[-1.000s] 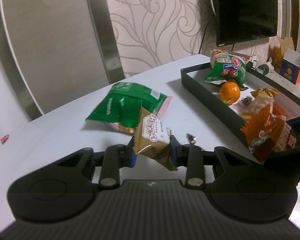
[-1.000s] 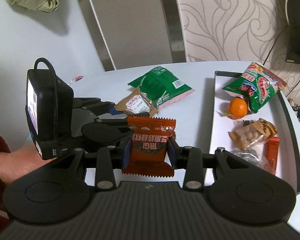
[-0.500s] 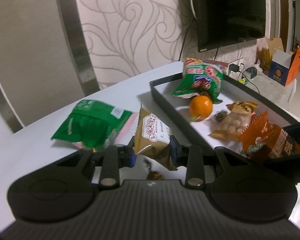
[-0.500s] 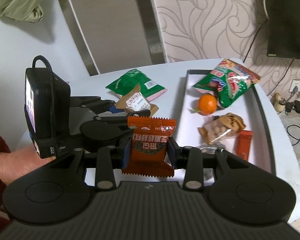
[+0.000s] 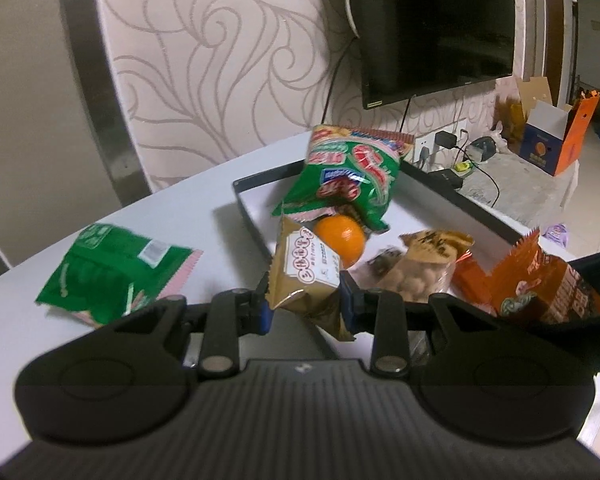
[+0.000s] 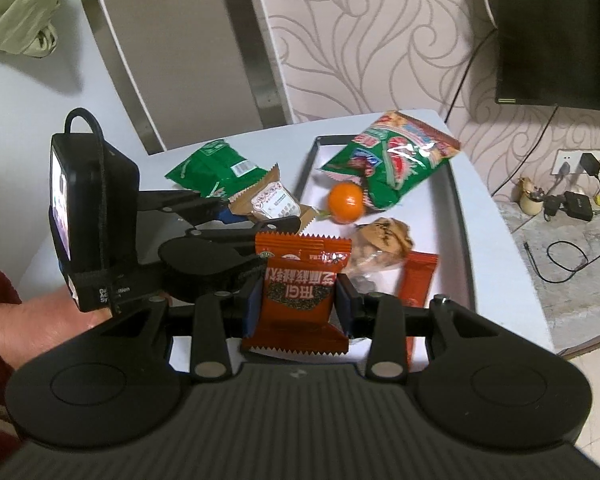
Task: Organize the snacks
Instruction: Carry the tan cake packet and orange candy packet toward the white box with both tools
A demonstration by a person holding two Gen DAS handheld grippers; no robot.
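Both my grippers carry a snack packet above the table by the tray.

Nearest me, my right gripper [image 6: 297,303] is clamped on an orange packet [image 6: 298,296], held over the tray's [image 6: 458,216] near end. My left gripper [image 5: 305,303] pinches a tan packet [image 5: 306,276] at the tray's left rim, just beside the right gripper; in the right view a hand [image 6: 40,322] in a red sleeve grips its handle. Inside the tray I see, going away from me, a flat red sachet [image 6: 418,280], a clear bag of nuts [image 6: 380,246], an orange [image 6: 346,202] and, leaning on the far rim and touching the orange, a big green-and-red bag [image 6: 388,160]. Left of the tray, a green bag [image 5: 112,272] lies flat on the white table [image 5: 192,216]. Beyond the table hangs a dark TV [image 5: 436,24].
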